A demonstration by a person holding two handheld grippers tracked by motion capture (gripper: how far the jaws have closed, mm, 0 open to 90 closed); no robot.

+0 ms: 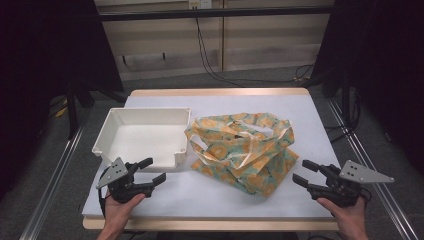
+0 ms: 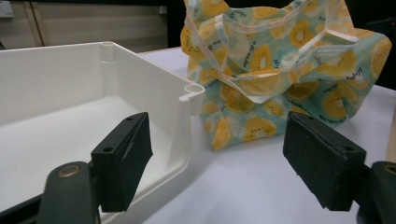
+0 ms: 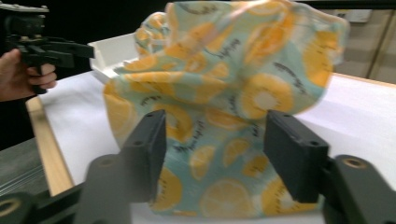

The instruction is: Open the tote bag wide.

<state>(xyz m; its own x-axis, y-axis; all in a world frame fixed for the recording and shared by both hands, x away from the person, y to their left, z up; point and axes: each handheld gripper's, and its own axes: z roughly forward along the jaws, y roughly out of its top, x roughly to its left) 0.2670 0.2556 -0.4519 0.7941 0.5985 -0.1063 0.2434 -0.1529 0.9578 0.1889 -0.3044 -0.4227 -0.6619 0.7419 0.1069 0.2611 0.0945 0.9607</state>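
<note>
Open right gripper (image 3: 215,154), fruit-print bag (image 3: 233,93)

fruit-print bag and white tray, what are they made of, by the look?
Bag: thin woven or nonwoven fabric, probably matte; it slumps in soft creases and its handles flop, with a printed citrus pattern.
Tray: rigid moulded plastic, likely; smooth off-white walls with a slight sheen, rounded rim and moulded corner posts.

Table (image 1: 320,125) w/ white tray (image 1: 142,135), fruit-print bag (image 1: 242,150).
</note>
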